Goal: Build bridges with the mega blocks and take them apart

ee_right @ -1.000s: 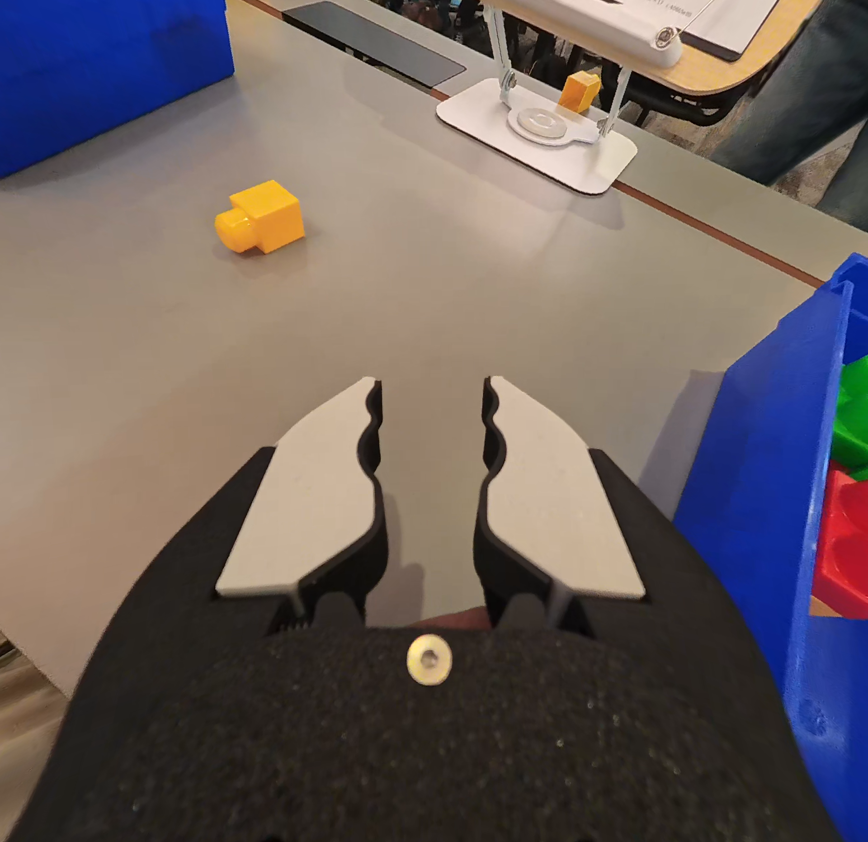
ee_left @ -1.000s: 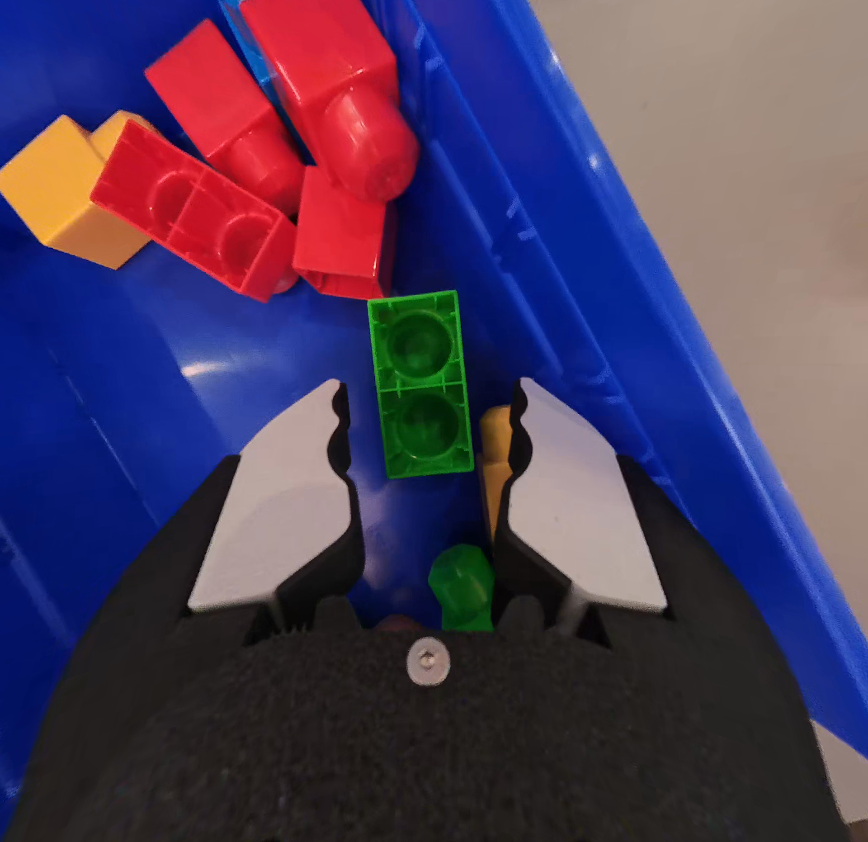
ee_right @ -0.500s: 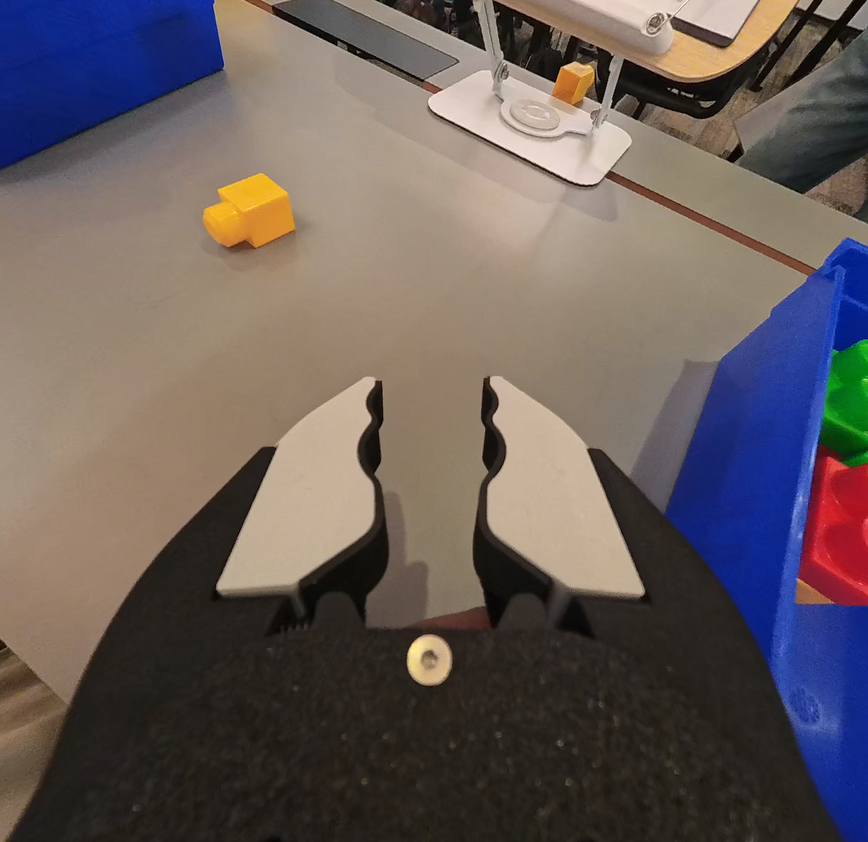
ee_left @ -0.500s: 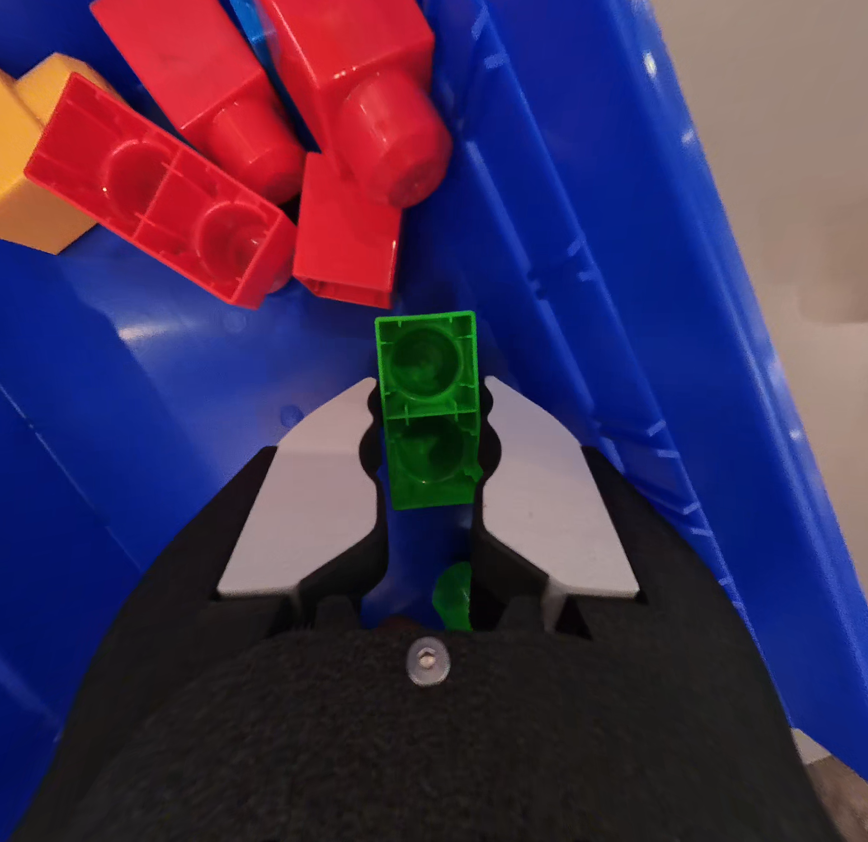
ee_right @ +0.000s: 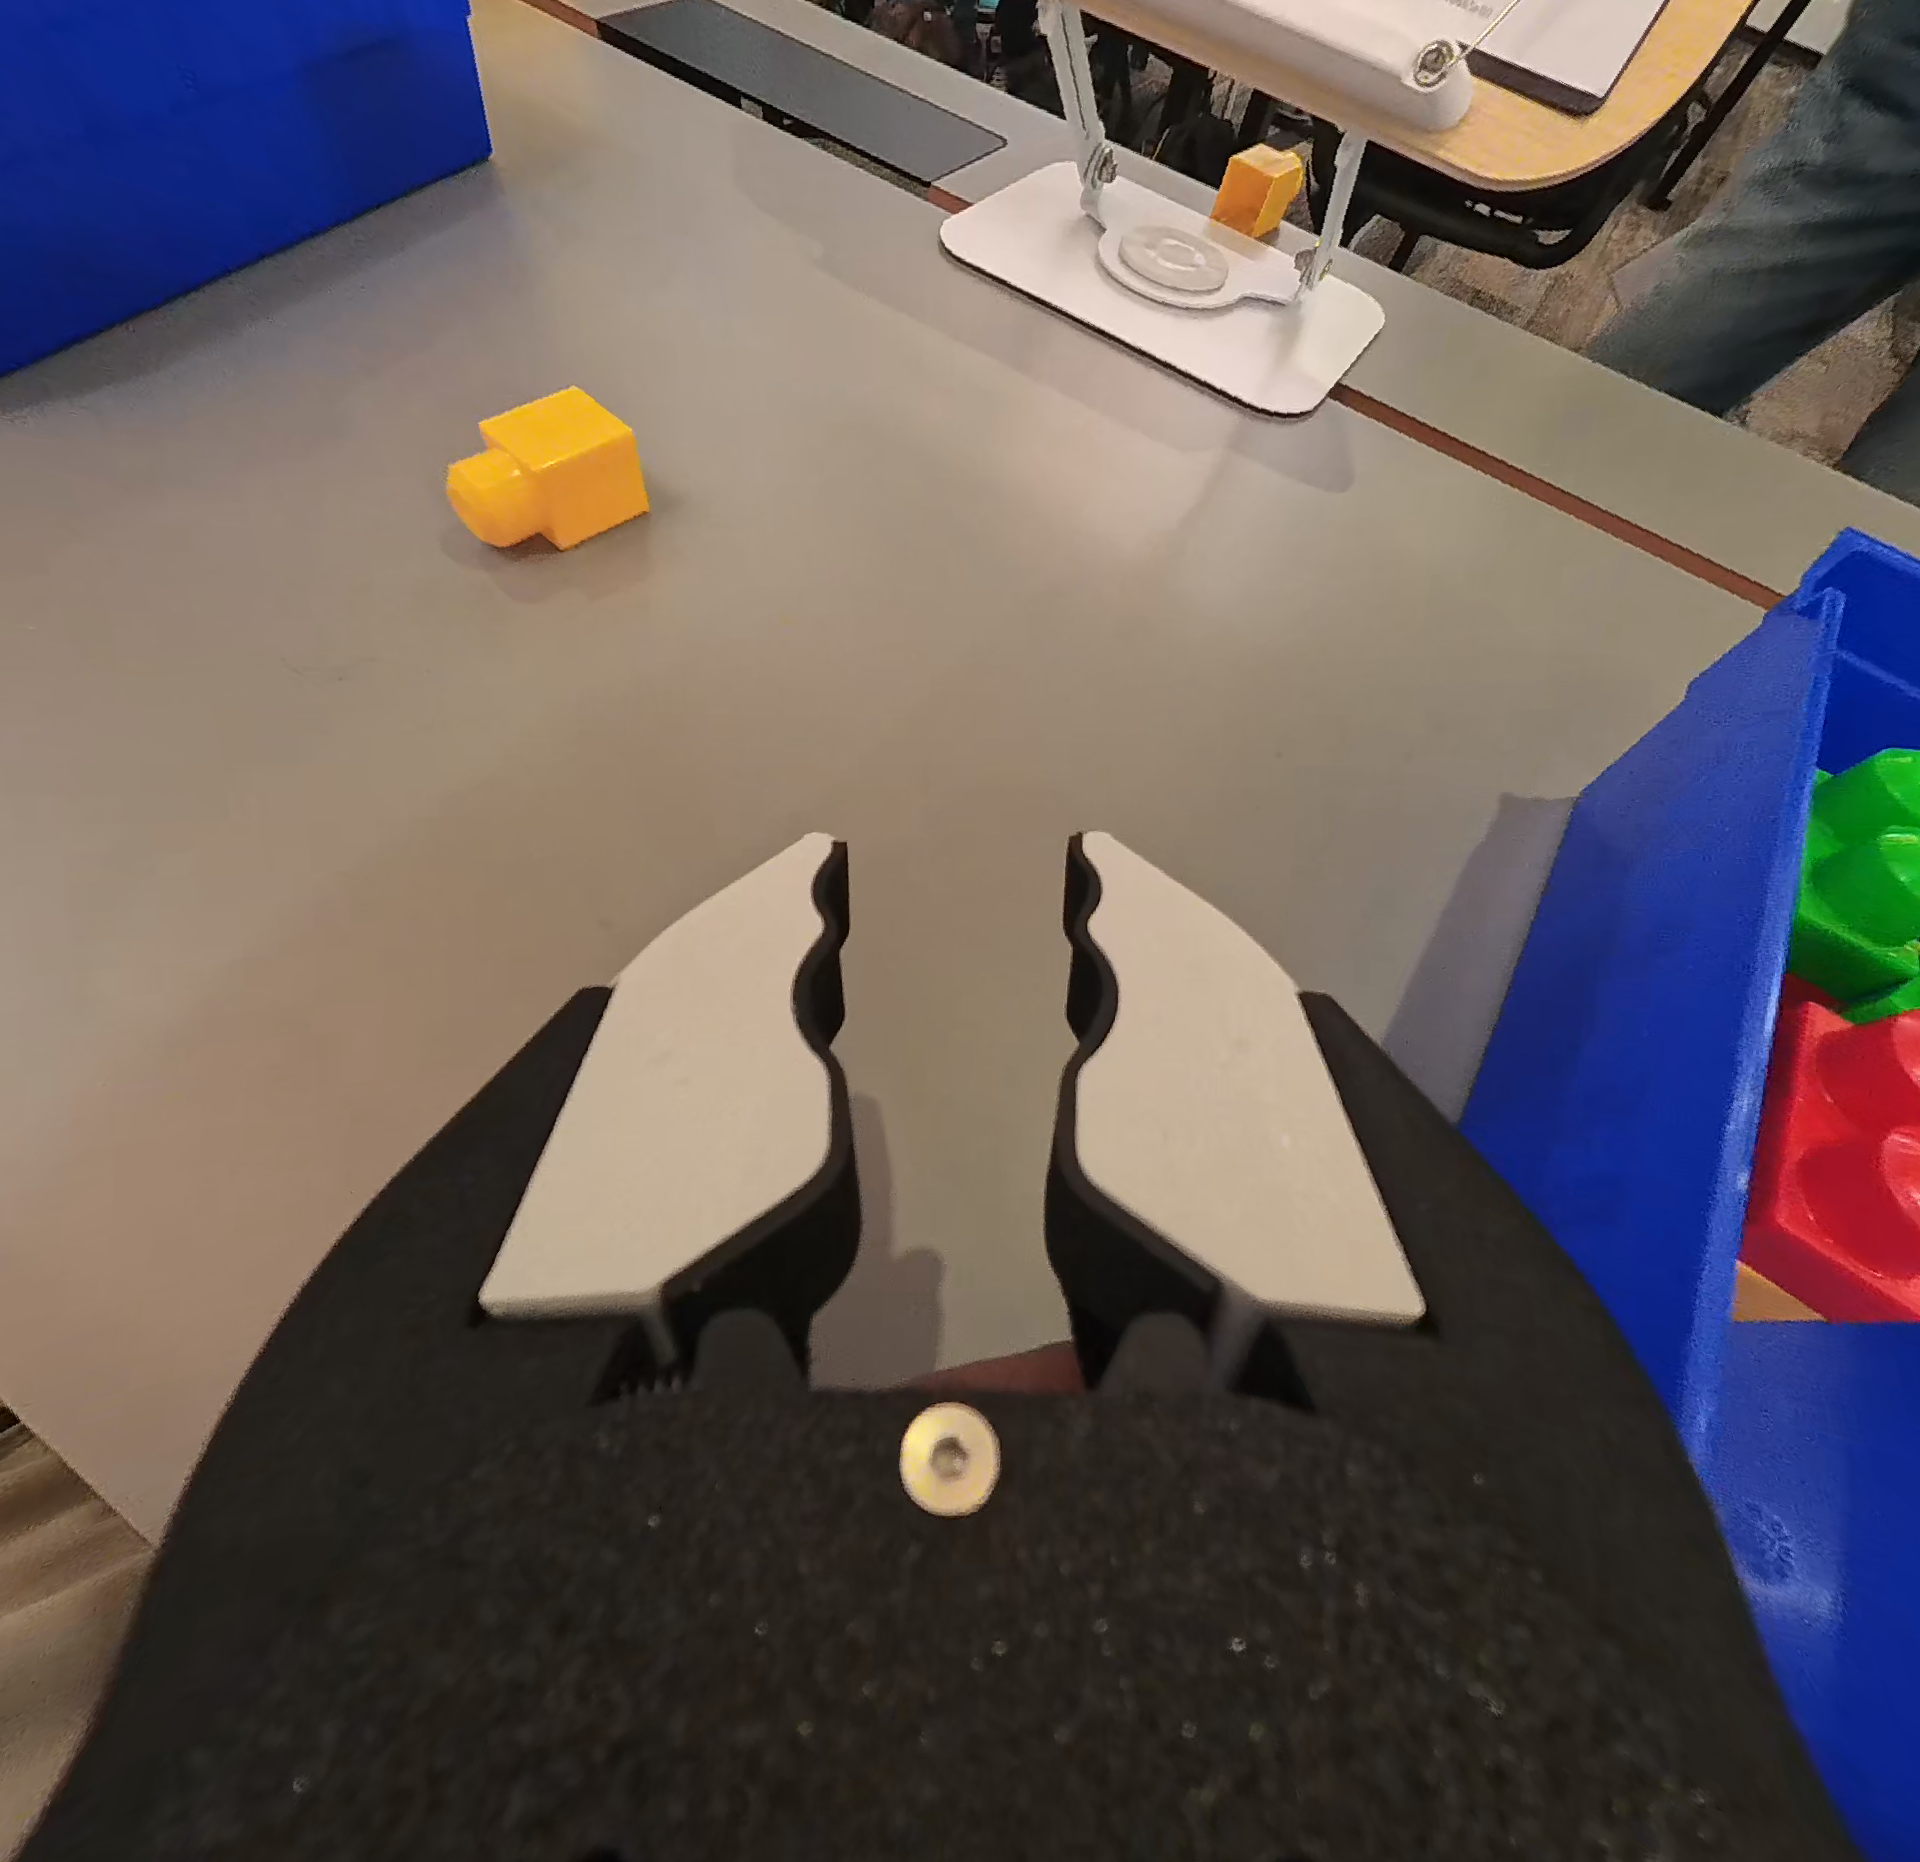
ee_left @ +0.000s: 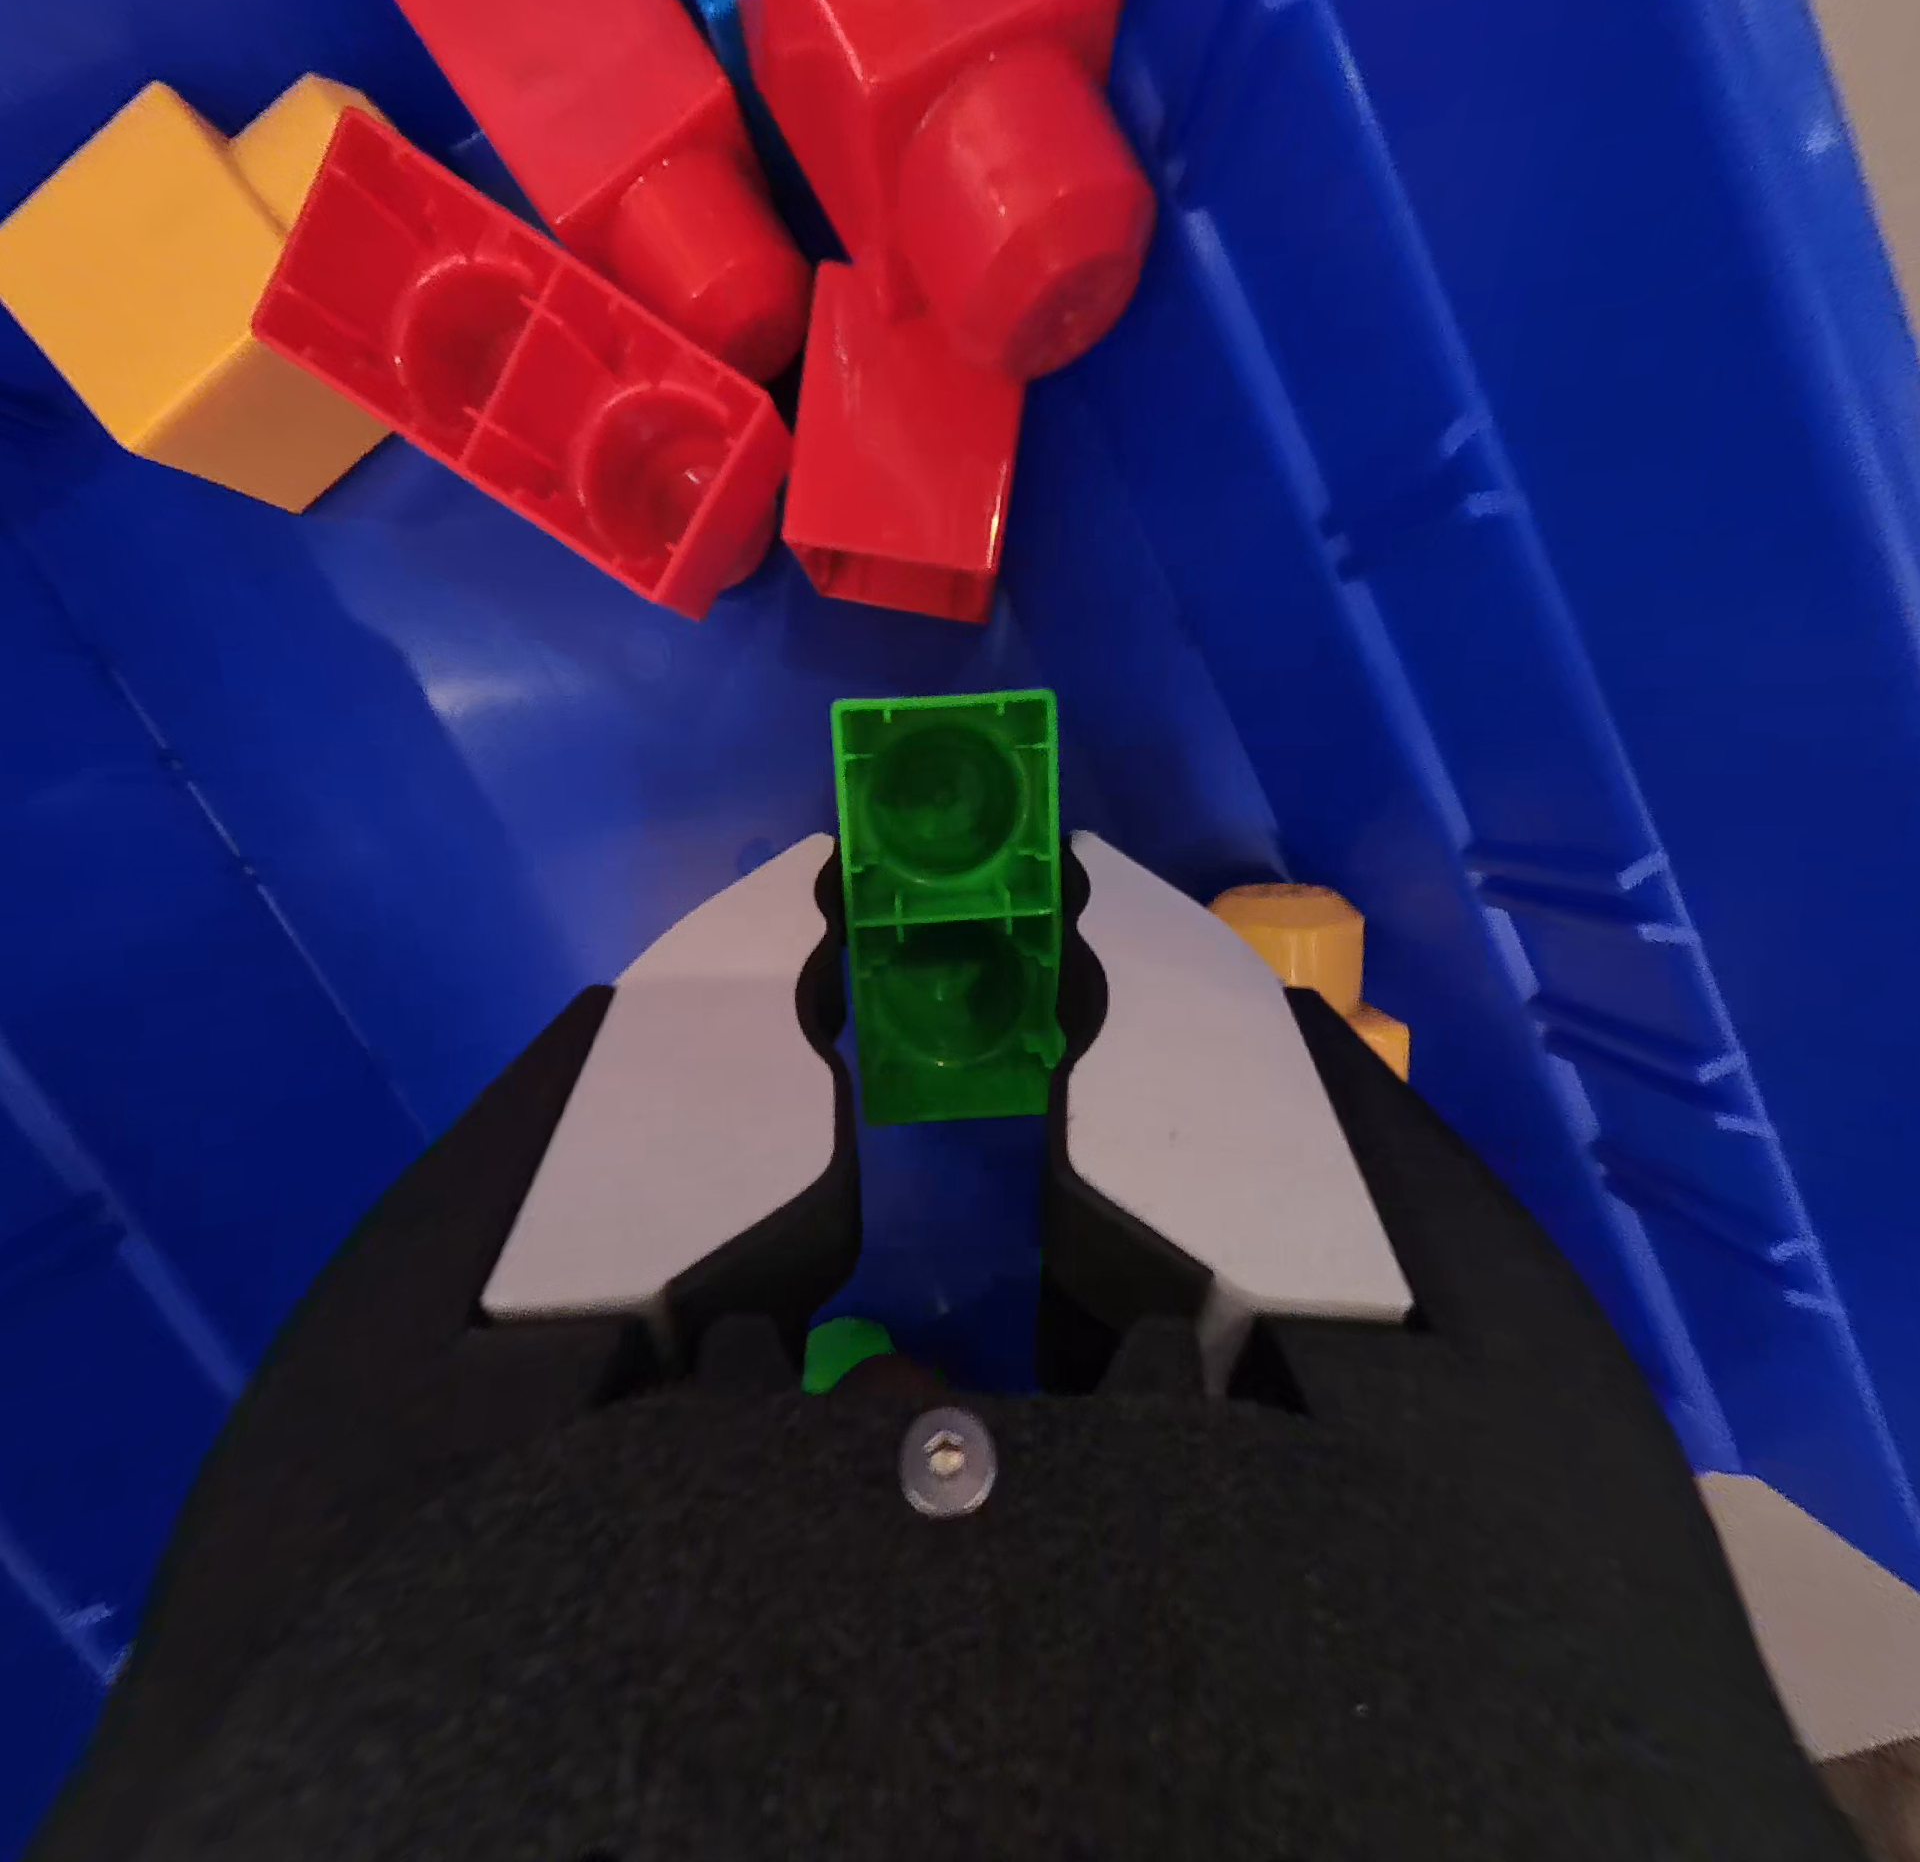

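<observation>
Mega blocks lie heaped in a blue bin (ee_left: pixel 1558 669), and one of them, a green two-stud block (ee_left: pixel 951 908), sits at the centre of the left wrist view with its hollow underside facing the camera. The left gripper (ee_left: pixel 951 867) points down into the bin, its two grey fingers (ee_left: pixel 707 1064) closed against the long sides of this green block, pinching its nearer half while the far half sticks out past the tips. Above it in the frame lie several red blocks (ee_left: pixel 520 378), one with its underside showing, and an orange block (ee_left: pixel 156 295) at the upper left. Another orange block (ee_left: pixel 1294 934) peeks out just right of the gripper.

The right gripper (ee_right: pixel 956 856) is held low over a grey table (ee_right: pixel 935 617), angled forward, its fingers spread with nothing between them. A lone orange block (ee_right: pixel 551 482) lies on its side at the upper left, well apart from the tips. At the right edge, a second blue bin (ee_right: pixel 1662 981) holds green and red blocks.
</observation>
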`<action>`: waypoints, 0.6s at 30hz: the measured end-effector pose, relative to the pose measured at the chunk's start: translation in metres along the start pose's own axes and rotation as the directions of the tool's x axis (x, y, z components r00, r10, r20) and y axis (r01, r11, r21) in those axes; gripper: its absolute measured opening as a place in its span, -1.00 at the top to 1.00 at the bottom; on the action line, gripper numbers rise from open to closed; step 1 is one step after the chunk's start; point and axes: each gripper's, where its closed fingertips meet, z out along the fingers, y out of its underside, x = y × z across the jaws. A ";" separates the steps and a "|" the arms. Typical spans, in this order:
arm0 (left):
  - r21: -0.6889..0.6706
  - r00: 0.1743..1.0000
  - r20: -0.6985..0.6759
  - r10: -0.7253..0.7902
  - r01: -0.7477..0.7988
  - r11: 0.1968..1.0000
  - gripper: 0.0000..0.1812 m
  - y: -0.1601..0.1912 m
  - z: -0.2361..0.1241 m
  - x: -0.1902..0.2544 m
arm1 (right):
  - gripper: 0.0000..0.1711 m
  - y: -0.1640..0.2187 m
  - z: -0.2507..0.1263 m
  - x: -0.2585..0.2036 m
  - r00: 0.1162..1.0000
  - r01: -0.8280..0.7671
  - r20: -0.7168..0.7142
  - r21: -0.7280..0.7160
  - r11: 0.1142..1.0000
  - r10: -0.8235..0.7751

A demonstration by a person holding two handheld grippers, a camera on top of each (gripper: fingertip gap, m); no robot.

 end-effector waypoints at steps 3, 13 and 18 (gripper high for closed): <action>0.055 1.000 -0.013 -0.015 0.015 0.998 0.60 -0.003 -0.010 0.000 | 0.54 -0.001 0.000 -0.001 1.000 0.000 0.001 0.001 1.000 0.000; 0.391 0.995 0.055 0.088 -0.102 0.915 0.60 0.004 -0.123 0.065 | 0.54 -0.002 0.005 -0.008 1.000 0.016 0.021 0.000 1.000 -0.016; 0.476 0.987 0.052 0.153 -0.159 0.865 0.60 0.026 -0.141 0.135 | 0.54 -0.005 0.008 -0.016 0.999 0.027 0.041 0.009 1.000 -0.028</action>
